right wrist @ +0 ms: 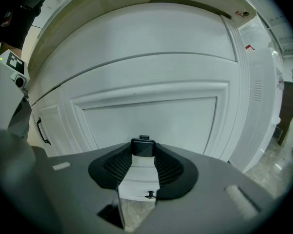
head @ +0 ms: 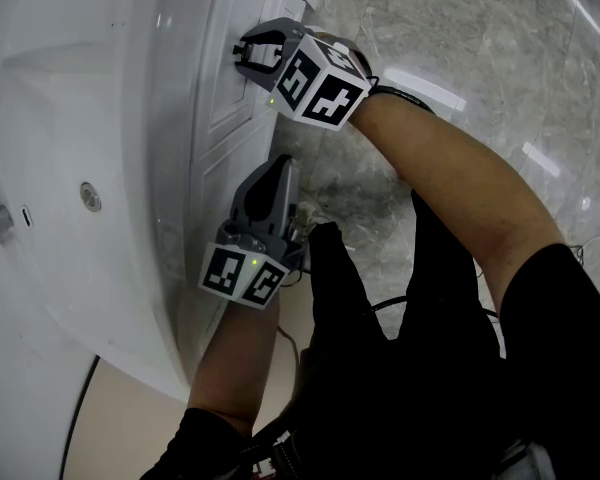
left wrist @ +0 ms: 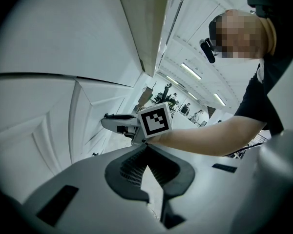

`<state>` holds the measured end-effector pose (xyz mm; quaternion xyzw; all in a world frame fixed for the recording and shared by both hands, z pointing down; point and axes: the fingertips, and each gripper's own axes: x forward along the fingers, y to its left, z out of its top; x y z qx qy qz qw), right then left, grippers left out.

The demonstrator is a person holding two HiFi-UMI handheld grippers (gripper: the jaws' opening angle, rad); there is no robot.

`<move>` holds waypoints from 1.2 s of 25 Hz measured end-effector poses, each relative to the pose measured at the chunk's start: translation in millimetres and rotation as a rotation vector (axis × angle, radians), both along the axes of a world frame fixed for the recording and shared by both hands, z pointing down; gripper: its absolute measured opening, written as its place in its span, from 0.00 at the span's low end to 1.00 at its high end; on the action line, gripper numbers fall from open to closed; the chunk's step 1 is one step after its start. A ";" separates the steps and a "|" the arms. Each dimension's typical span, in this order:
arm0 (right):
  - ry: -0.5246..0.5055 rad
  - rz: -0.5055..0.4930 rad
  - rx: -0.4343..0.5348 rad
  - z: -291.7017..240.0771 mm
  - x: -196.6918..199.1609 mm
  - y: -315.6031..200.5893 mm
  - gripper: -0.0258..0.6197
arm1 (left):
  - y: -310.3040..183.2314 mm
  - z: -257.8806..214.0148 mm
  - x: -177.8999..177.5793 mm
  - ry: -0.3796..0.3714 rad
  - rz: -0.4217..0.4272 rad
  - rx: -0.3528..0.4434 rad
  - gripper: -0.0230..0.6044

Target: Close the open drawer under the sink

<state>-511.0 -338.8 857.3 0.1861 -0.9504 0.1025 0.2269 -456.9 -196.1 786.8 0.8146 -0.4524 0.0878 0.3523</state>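
Pinching right gripper (head: 243,53): you clamp the handle (right wrist: 143,147); drawer front (right wrist: 151,116) straight ahead.
Left gripper (head: 280,168): pressed together, empty.

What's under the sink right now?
White panelled cabinet fronts, with a black handle between the jaws of the right gripper. Anything stored behind those fronts is covered.
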 end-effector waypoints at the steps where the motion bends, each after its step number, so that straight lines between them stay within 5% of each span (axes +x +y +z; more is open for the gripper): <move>1: 0.003 0.001 0.001 0.1 0.3 -0.1 0.25 | 0.5 -0.7 0.6 0.001 0.001 -0.001 0.04; 30: 0.019 0.013 -0.019 -0.8 42.1 21.5 0.25 | 8.8 -28.2 8.6 0.006 0.022 0.040 0.04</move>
